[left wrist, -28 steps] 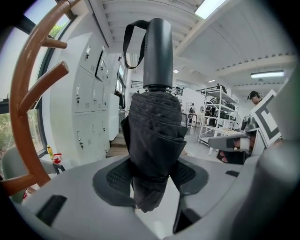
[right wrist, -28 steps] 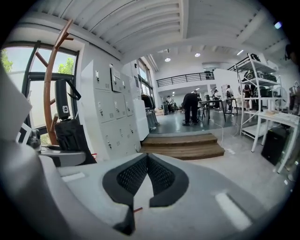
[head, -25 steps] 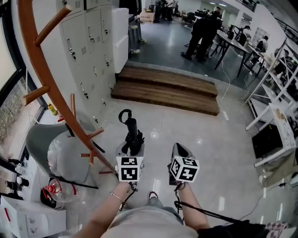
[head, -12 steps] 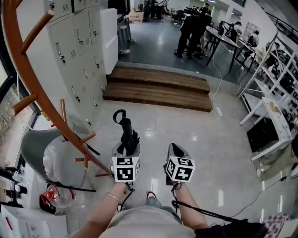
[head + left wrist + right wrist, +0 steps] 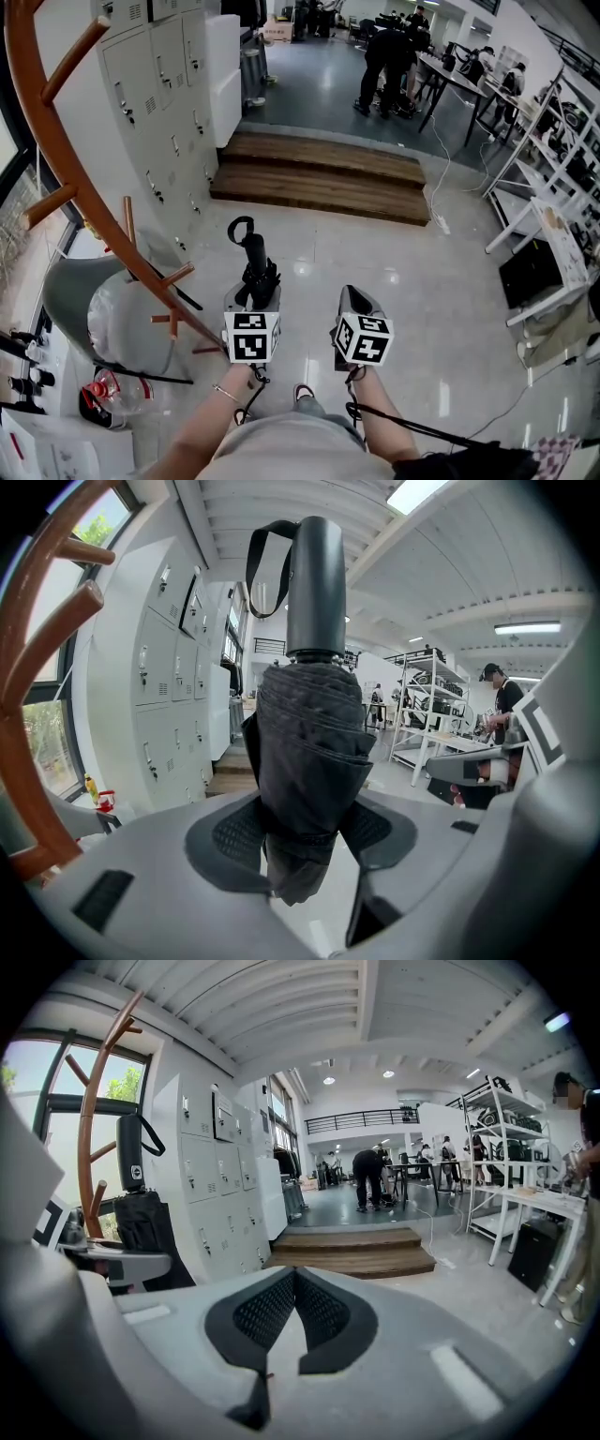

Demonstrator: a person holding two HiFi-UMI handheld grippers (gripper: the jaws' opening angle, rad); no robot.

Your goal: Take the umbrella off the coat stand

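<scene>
Left gripper view looks along my left gripper point(image 5: 305, 836), whose jaws are clenched on the lower part of a dark grey folded fabric umbrella point(image 5: 309, 752), the mesh pads pressing into the cloth from both sides. The umbrella stands upright out of the jaws, its smooth cylindrical grey handle point(image 5: 315, 588) on top with a black strap loop point(image 5: 262, 569) hanging to the left of it. My right gripper point(image 5: 292, 1312) sits beside the left one, its jaws closed together with nothing between them.

Off to my left rises the curved reddish-brown wooden coat stand point(image 5: 39, 108) with its pegs; the umbrella is clear of it and touches no peg. Beyond are pale grey metal lockers point(image 5: 159, 84), brown wooden steps point(image 5: 319, 178) and a glossy pale tiled floor point(image 5: 422, 309).
</scene>
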